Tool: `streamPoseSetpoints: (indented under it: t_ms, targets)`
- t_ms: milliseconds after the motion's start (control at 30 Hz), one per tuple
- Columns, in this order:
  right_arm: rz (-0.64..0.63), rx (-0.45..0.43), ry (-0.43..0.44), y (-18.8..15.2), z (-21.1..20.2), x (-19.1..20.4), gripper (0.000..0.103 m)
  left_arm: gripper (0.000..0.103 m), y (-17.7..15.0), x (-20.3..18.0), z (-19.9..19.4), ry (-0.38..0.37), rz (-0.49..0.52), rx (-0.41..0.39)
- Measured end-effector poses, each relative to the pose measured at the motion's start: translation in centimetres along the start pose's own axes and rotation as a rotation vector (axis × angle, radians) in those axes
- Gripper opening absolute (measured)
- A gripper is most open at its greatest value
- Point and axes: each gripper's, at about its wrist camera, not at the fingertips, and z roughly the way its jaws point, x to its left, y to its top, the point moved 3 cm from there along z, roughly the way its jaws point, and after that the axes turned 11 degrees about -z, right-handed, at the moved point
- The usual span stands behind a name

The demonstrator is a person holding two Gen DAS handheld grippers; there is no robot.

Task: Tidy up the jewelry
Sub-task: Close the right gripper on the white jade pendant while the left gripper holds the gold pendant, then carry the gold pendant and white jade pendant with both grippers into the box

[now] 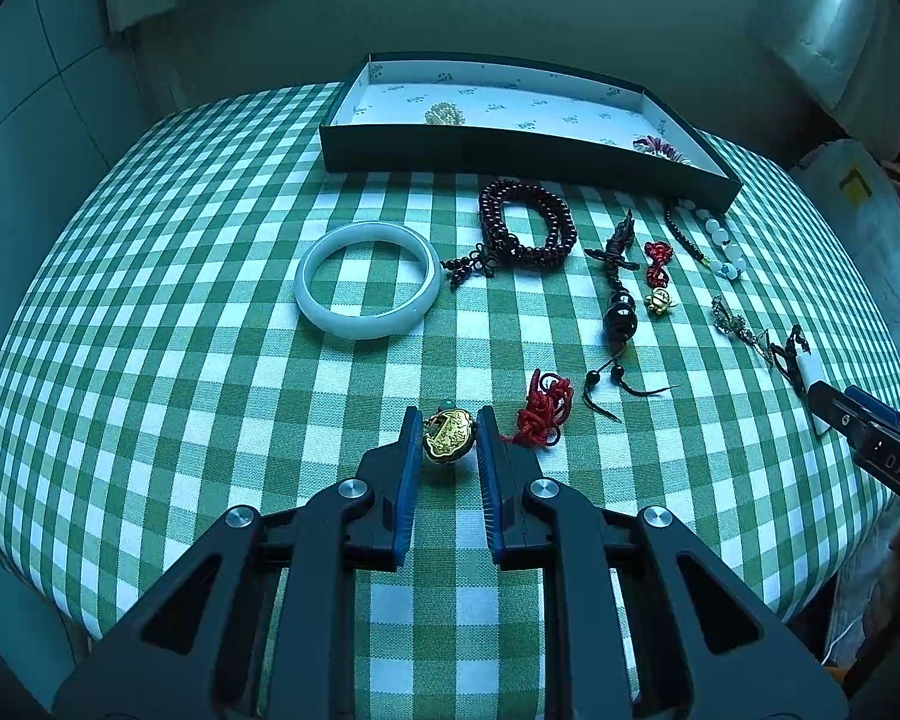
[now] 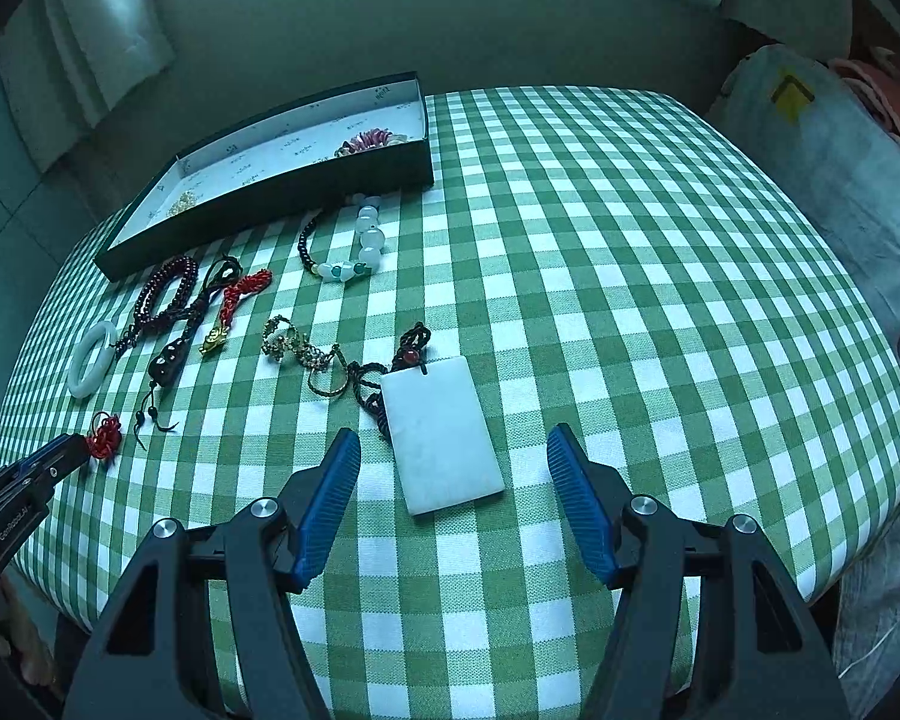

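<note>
Gold lock-shaped pendant (image 1: 447, 437) with its red knotted cord (image 1: 543, 408) sits pinched between the nearly closed jaws of the left gripper (image 1: 448, 441) on the green checked tablecloth (image 1: 210, 360), while the right gripper (image 2: 453, 450) hovers wide open, holding nothing, around the white rectangular pendant (image 2: 441, 435), the dark tray (image 1: 510, 150) lying beyond.

Dim, teal-tinted fisheye views with heavy edge distortion.
Soft daylight brightens the checked tablecloth (image 1: 210, 360); shadows stay faint, corners beyond it fall black, and its far edge bows.
</note>
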Motion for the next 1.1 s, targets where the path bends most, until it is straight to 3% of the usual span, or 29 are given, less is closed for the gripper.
streamPoseSetpoints:
  t_ms: [467,567,667,1100]
  targets:
    - [-0.048,-0.003,-0.036,0.6,1.3,0.4,0.064,0.018,0.9,0.6,0.5,0.007,-0.012,0.001]
    - [-0.073,-0.012,-0.052,0.4,1.2,0.7,0.058,0.018,1.0,0.6,0.5,0.006,-0.012,0.000]
    - [-0.078,-0.023,-0.041,0.3,1.0,0.8,0.038,0.018,1.0,0.6,0.5,0.006,-0.012,0.001]
    - [-0.053,-0.041,-0.022,0.0,-0.1,1.0,0.035,0.018,1.1,0.4,0.1,-0.003,-0.016,-0.003]
